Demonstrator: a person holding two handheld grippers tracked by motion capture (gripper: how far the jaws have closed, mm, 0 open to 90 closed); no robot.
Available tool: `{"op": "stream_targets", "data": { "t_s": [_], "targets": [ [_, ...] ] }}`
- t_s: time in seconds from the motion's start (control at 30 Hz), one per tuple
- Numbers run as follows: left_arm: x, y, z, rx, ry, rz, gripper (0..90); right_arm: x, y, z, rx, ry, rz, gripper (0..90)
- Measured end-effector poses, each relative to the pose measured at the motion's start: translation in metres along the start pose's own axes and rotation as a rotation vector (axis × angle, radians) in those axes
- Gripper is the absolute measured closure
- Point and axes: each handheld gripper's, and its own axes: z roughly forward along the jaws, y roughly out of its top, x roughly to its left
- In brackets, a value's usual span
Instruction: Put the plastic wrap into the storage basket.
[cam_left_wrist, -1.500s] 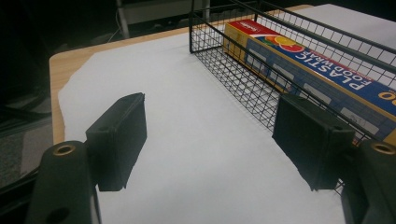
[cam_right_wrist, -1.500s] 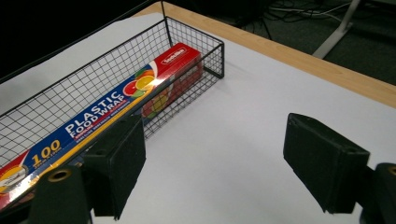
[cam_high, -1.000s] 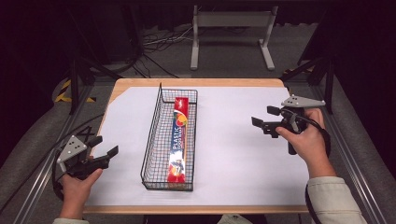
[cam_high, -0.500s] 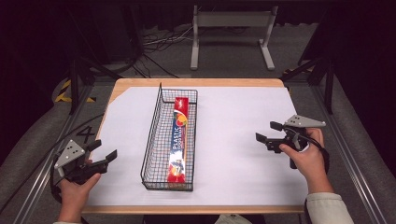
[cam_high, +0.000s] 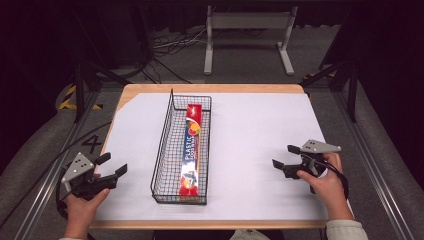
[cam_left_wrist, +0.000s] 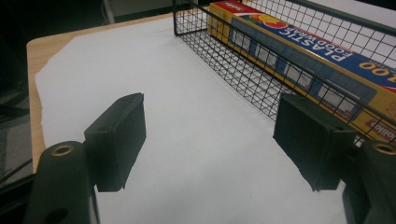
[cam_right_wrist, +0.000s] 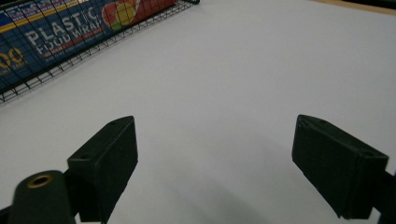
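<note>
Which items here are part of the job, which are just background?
Job:
- wrap box, lying in the basket
- wire basket on the white sheet
- left gripper, open, empty
- right gripper, open, empty; jaws have just been opening

Background:
- white sheet
- table
- metal stand on the floor behind
- cables
</note>
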Motion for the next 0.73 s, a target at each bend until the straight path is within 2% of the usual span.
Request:
{"op": "stream_targets", "data": {
  "t_s": [0.33, 0.4, 0.73],
  "targets": [
    [0.001, -0.004, 0.005, 0.011, -0.007, -0.016, 25.7, 0.002, -0.016, 0.007, 0.034, -0.022, -0.006, 14.5],
    [0.001, -0.004, 0.006, 0.014, -0.009, -0.009, 25.7, 0.002, -0.018, 0.007, 0.033, -0.026, -0.004, 14.3],
    [-0.002, -0.003, 0.009, 0.026, -0.010, -0.007, 25.3, 0.003, -0.018, 0.005, 0.029, -0.029, -0.018, 14.1]
  ]
}}
